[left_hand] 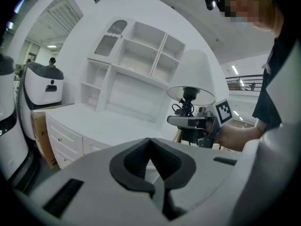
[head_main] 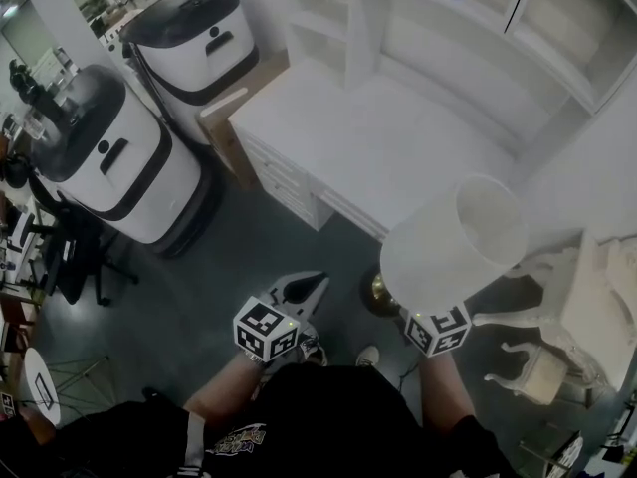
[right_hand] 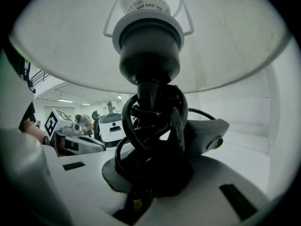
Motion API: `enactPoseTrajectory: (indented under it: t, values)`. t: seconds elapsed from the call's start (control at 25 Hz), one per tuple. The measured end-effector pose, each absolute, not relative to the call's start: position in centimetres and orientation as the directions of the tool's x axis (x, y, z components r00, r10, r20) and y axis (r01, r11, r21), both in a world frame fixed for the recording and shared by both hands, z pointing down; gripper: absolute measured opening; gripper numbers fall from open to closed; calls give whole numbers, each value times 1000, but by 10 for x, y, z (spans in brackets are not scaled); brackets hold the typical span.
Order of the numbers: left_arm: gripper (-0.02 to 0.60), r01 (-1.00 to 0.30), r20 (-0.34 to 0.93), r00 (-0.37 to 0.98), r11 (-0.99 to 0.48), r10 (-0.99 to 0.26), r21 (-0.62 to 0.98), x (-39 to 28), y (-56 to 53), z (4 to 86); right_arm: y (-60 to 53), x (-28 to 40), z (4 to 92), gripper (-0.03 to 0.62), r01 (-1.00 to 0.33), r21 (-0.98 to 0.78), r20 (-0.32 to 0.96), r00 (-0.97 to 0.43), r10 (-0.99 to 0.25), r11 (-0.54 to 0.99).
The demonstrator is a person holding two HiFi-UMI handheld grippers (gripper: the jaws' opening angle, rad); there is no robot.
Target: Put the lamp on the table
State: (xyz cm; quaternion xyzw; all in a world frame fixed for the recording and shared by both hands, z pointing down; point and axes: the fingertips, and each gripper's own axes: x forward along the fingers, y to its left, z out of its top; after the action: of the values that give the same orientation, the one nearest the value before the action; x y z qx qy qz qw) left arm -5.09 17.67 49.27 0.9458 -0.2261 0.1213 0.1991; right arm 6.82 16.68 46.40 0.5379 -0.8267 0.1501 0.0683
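The lamp has a white shade (head_main: 453, 245) and a brass base (head_main: 377, 293), and it hangs tilted above the floor in front of the white table (head_main: 368, 137). My right gripper (right_hand: 150, 173) is shut on the lamp's stem, where a black cord (right_hand: 141, 126) is wound just under the socket (right_hand: 149, 46). In the head view only its marker cube (head_main: 438, 329) shows below the shade. My left gripper (head_main: 302, 292) is to the lamp's left, shut with nothing in it. From the left gripper view (left_hand: 150, 147), the lamp (left_hand: 193, 76) and the right gripper (left_hand: 195, 124) lie ahead to the right.
Two white-and-black machines (head_main: 114, 162) (head_main: 194, 38) stand on the left, with a cardboard box (head_main: 224, 118) against the table's end. A shelf unit (head_main: 448, 18) rises behind the tabletop. A white ornate chair (head_main: 567, 317) is at the right, and a dark office chair (head_main: 70, 257) at far left.
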Motion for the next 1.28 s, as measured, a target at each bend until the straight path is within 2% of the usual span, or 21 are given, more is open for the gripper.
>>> enactPoseTrajectory:
  t: [0.68,1.04,1.28]
  values:
    - [6,-415,312,895,-851,-319,320,-101,123,495,112,22,462,55,-937,-166,269,-344,-900,308]
    - [6,-407,310,900,-848,-307,340,-88,109,498,88,30,459,54,-935,-153,285,-351,-892,319]
    - [6,-447,313,882,-835,-352,321,-73,76,494,54,48,466,54,-923,-157,288,-384,-877,353]
